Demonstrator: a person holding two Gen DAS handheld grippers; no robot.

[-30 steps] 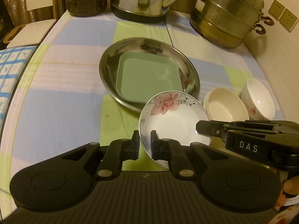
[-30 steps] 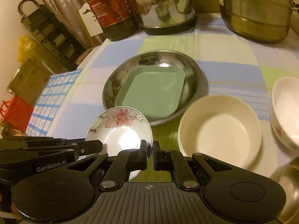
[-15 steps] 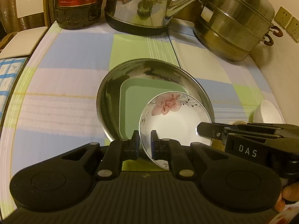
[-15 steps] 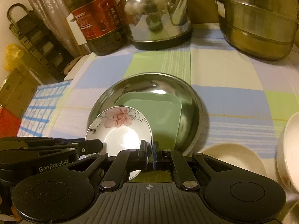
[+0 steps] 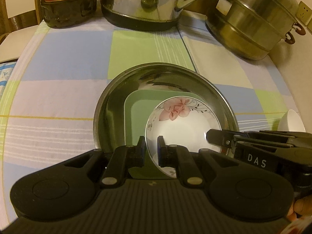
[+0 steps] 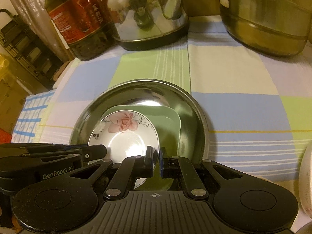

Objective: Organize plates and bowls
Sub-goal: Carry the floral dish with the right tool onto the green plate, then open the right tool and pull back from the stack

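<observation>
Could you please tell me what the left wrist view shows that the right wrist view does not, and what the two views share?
Only the left wrist view shows the steamer pot's handle, a wall socket and a white bowl at the right edge.

Only the right wrist view shows the dark rack beside the table and the blue-checked cloth.

Both show the flowered plate, gripped at its rim by the left gripper and the right gripper, over the green square plate inside the steel dish, with the kettle and the oil bottle behind.
</observation>
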